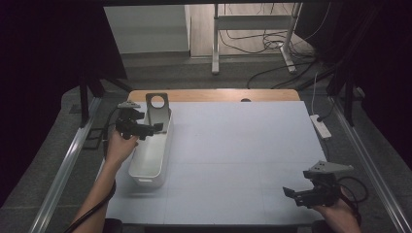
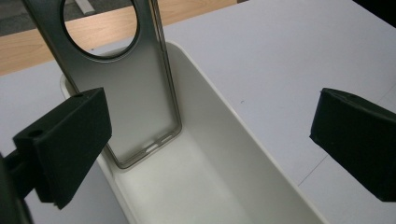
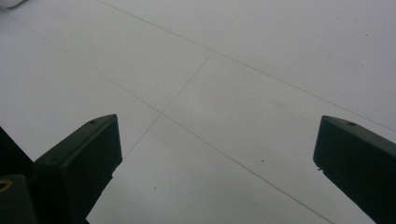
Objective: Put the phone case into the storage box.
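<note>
Left gripper, jaws apart, left of frame, over white bin holding upright grey phone case; right gripper, lower right, likewise apart.

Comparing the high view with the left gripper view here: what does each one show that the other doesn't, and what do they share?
High view alone: the right gripper, open, low over the near right of the white table; the person's forearms; a power strip at the table's right edge; the floor, cables and a stand's legs beyond.

Left gripper view alone: the phone case's thin rim and the slots in its lower edge, and the tray's bare inner floor, close up.

Both: the left gripper, open, above the white tray, with the grey phone case leaning upright at the tray's far end.
</note>
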Action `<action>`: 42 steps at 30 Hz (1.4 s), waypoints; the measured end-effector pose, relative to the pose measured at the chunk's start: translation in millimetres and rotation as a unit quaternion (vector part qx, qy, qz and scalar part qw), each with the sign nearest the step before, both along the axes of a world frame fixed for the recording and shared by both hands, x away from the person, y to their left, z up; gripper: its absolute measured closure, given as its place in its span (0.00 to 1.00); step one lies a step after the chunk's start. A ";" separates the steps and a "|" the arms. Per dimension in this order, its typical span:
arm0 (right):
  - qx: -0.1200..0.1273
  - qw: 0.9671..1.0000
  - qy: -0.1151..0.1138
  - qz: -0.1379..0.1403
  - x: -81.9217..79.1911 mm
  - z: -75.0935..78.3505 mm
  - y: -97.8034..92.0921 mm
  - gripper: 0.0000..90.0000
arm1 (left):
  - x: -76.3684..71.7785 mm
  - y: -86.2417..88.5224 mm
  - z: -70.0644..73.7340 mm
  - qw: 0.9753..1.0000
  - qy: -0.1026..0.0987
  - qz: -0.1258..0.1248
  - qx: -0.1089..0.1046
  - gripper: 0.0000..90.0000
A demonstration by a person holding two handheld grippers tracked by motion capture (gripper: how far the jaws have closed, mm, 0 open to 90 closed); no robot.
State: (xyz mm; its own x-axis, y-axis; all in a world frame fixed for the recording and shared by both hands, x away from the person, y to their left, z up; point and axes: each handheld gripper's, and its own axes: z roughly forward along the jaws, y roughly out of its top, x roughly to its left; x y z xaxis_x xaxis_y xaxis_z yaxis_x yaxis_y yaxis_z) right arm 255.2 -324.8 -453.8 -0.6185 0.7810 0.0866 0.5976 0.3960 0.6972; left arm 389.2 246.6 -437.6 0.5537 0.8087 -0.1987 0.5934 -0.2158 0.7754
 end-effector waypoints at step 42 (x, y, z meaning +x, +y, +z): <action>-0.002 1.000 -0.002 0.000 -0.7 0.2 0.7 0.02 | -44.9 -16.0 -3.9 1.000 -0.006 -0.026 -0.003 0.00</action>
State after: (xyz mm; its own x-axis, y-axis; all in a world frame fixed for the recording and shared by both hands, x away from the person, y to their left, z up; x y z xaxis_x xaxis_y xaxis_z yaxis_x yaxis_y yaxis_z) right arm 254.5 -324.1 -453.6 -0.6185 0.7815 0.0820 0.5954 0.3981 0.6979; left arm 344.3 230.6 -441.5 0.5970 0.7776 -0.1971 0.5725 -0.2408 0.7838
